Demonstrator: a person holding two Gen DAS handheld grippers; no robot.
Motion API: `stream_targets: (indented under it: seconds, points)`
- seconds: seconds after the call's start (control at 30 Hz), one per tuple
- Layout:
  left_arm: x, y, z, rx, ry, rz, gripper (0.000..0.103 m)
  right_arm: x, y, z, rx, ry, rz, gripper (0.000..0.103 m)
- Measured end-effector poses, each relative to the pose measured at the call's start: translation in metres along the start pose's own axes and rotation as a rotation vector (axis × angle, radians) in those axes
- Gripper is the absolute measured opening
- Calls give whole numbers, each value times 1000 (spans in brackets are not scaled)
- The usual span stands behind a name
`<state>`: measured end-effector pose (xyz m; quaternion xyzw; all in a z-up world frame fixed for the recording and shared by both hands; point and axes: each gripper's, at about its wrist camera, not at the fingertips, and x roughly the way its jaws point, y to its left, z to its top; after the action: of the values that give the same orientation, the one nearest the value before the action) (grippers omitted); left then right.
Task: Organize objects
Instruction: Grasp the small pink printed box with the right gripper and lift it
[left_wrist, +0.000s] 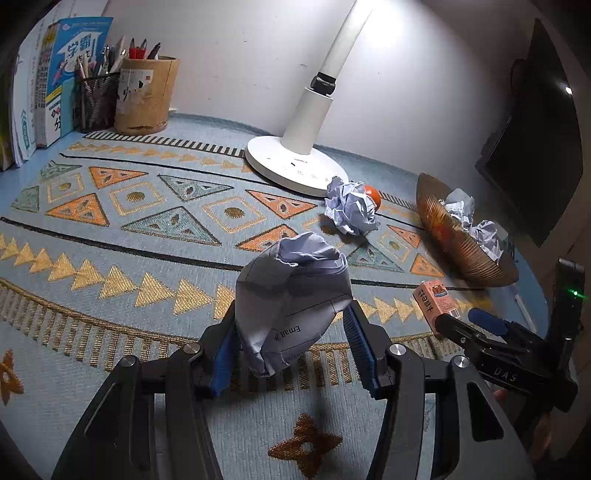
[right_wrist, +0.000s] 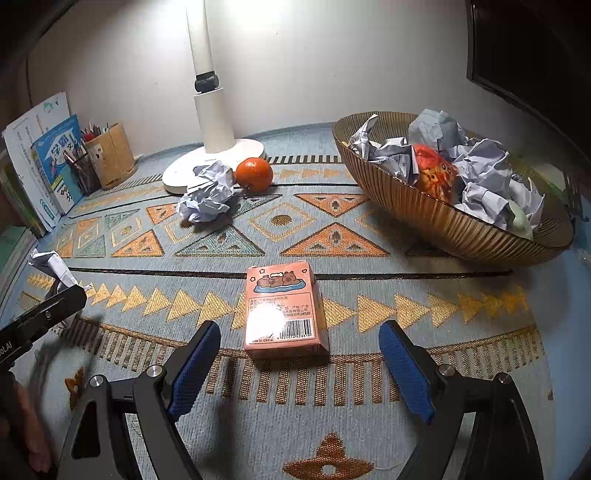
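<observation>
My left gripper is shut on a crumpled paper ball and holds it above the patterned cloth; it shows at the left edge of the right wrist view. My right gripper is open, its blue pads on either side of a pink card box lying flat on the cloth; the box also shows in the left wrist view. Another paper ball lies by an orange. A ribbed golden bowl at the right holds several paper balls.
A white lamp base stands at the back behind the paper ball and orange. Books, a mesh pen cup and a cork holder stand at the back left. A dark monitor is at the far right.
</observation>
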<state>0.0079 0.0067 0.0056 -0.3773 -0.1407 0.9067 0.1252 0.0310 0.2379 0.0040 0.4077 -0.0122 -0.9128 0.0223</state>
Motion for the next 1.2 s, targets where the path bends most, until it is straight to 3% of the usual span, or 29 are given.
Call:
stream_targets:
  seconds: [0.2,0.3,0.37,0.53,0.57,0.77,0.87,1.2]
  points:
    - [0,0,0,-4,-3,-2,52,-1,8,-1,-49,-6,28,87]
    - [0,0,0,-9,-1,1,52,7,8,0,-55,36,80,87]
    - [0,2,0,-18,-1,0,52,15,5,1,-32,80,74,85]
    - [-1,1,1,-18,-7,-4,52,20,14,4,-76,96,10,83]
    - [-1,1,1,-18,-5,-3,52,21,16,5,-83,95,6,80]
    - [1,2,0,-19,4,12,52,26,31,14,-118,80,16,42]
    - [2,2,0,-22,8,17,52,25,36,11,-141,56,15,40]
    - [-10,-15,-5,32,-33,20,52,-27,5,-26,-107,31,230,40]
